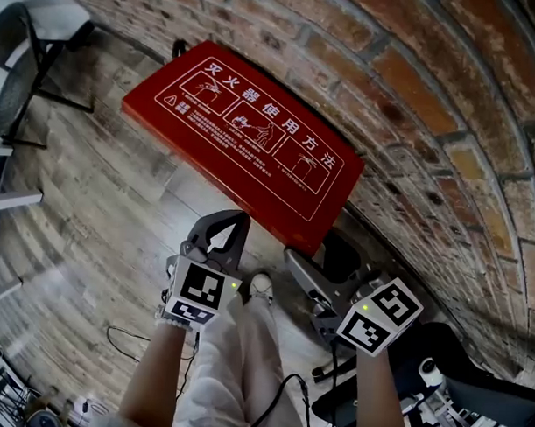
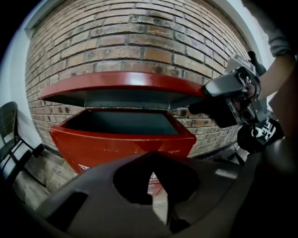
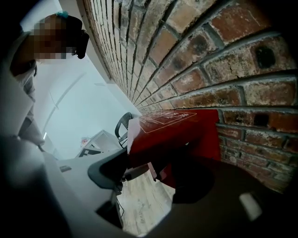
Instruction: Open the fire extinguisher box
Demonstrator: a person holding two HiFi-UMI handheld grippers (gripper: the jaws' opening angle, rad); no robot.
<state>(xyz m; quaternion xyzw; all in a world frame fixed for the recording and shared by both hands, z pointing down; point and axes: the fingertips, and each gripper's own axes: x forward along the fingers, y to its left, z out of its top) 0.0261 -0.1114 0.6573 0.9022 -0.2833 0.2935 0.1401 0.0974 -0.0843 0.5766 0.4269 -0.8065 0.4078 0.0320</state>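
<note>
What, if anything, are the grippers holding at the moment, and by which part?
The right gripper grips the raised red lid of the fire extinguisher box by its front edge, near a corner. The left gripper holds nothing.

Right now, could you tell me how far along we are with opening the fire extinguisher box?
Mostly done: the lid is raised well clear of the box, whose dark inside shows beneath it. In hand: the right gripper appears clamped on the lid's right-hand corner, holding it up. The left gripper is shut and empty, off the box. Left: probably only swinging the lid further back, if it goes.
</note>
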